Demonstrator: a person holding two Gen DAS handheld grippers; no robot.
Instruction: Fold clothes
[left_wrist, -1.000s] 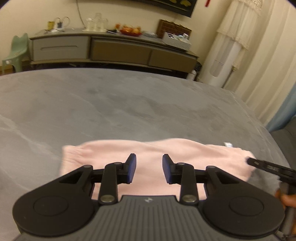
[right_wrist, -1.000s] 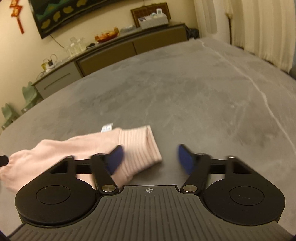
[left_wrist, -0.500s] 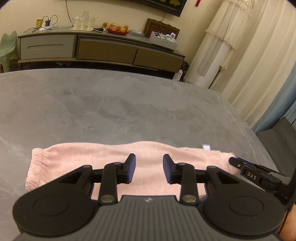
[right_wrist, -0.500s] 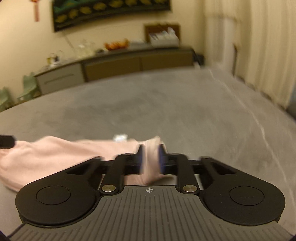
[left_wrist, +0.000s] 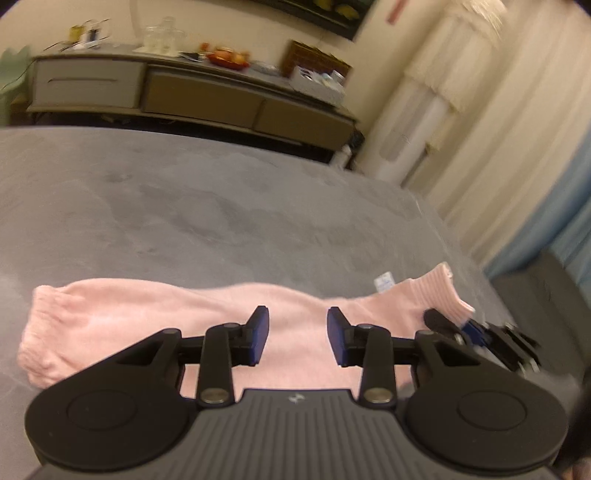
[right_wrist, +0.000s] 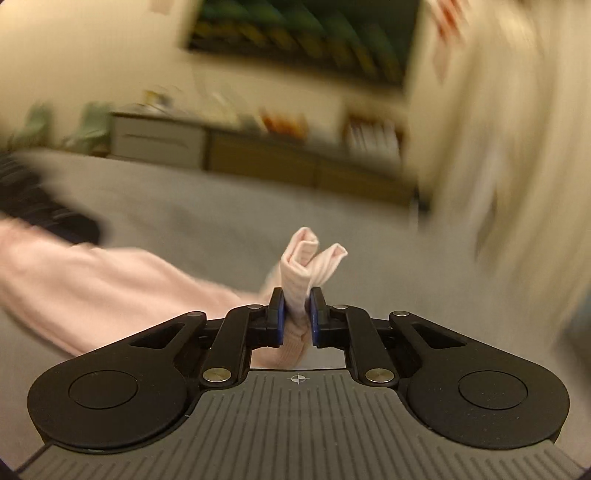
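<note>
A folded pink garment (left_wrist: 155, 314) lies stretched left to right on the grey table (left_wrist: 221, 206). Its gathered cuff is at the left and its ribbed hem (left_wrist: 436, 291) at the right, beside a small white label (left_wrist: 383, 283). My left gripper (left_wrist: 297, 338) hovers open over the garment's middle, nothing between its fingers. My right gripper (right_wrist: 294, 312) is shut on the ribbed hem (right_wrist: 306, 262), which bunches up out of the jaws and is lifted off the table. In the left wrist view the right gripper (left_wrist: 450, 325) shows at that hem.
A long sideboard (left_wrist: 184, 88) with bottles, fruit and a box stands beyond the table's far edge. A white floor unit (left_wrist: 413, 133) and curtains (left_wrist: 498, 122) are at the right. The right wrist view is heavily motion-blurred.
My right gripper closed on the ribbed hem and has raised it, swinging upward. My left gripper stayed open over the garment's middle.
</note>
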